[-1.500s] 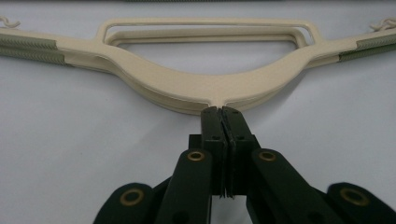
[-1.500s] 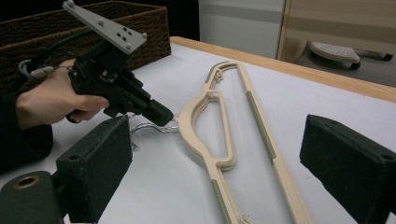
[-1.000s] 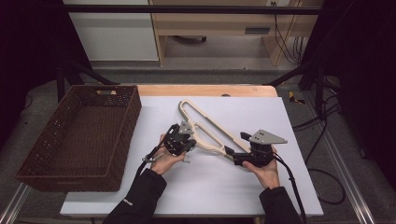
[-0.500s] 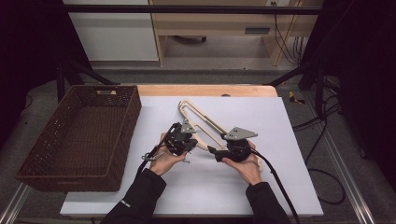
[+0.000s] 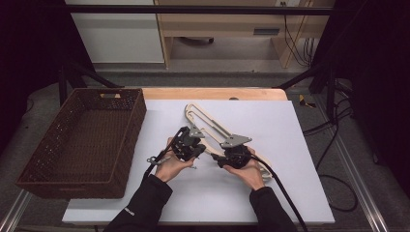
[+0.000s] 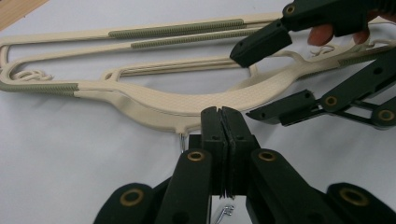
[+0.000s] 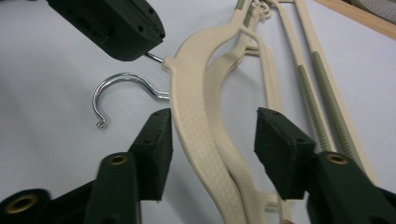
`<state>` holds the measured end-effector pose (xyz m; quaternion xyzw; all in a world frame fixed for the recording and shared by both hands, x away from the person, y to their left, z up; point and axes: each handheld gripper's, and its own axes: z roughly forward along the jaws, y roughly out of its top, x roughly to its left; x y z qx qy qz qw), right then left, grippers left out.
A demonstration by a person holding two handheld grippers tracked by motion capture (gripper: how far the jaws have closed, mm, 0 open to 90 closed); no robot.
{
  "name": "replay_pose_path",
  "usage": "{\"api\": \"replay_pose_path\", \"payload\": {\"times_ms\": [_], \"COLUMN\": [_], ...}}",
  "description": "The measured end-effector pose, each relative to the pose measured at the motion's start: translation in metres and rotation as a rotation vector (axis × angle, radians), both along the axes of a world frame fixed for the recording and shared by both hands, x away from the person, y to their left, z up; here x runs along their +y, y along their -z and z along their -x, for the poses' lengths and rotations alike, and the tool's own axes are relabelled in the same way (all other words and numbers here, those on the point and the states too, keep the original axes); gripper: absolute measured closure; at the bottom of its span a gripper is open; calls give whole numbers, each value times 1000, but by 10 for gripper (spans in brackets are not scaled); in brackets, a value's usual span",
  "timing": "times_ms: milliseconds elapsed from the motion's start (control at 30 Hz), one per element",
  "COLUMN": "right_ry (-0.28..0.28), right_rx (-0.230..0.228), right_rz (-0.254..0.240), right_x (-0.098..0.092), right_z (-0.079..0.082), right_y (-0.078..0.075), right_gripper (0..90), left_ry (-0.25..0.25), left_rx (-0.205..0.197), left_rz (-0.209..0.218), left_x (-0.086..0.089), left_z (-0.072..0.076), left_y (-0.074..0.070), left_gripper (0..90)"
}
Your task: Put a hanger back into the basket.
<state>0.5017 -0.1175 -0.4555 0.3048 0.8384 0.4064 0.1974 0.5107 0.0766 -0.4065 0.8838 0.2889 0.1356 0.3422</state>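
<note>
My right gripper (image 7: 212,154) has been closing, its jaws straddling the hangers' (image 7: 196,140) shoulders without pressing them. My left gripper (image 6: 222,126), just beyond, is pinched on a hook's (image 7: 122,93) stem, hangers ahead.

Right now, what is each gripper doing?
Left gripper: shut on the metal hook of a cream hanger.
Right gripper: open, just been closing, straddling the hanger arms.

no readable text, labels or signs
</note>
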Motion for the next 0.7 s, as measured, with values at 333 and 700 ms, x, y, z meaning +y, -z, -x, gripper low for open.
{"api": "replay_pose_path", "payload": {"times_ms": [333, 700], "right_ry": [-54, -81], "right_rx": [-41, -87], "right_rz": [78, 141], "right_x": [8, 9], "right_z": [4, 7], "right_y": [-1, -2], "right_gripper": [700, 726], "left_ry": [-4, -24], "left_rx": [-1, -20], "left_rz": [4, 97], "left_x": [0, 8], "left_z": [1, 6], "left_y": [-1, -13], "left_gripper": [886, 641]}}
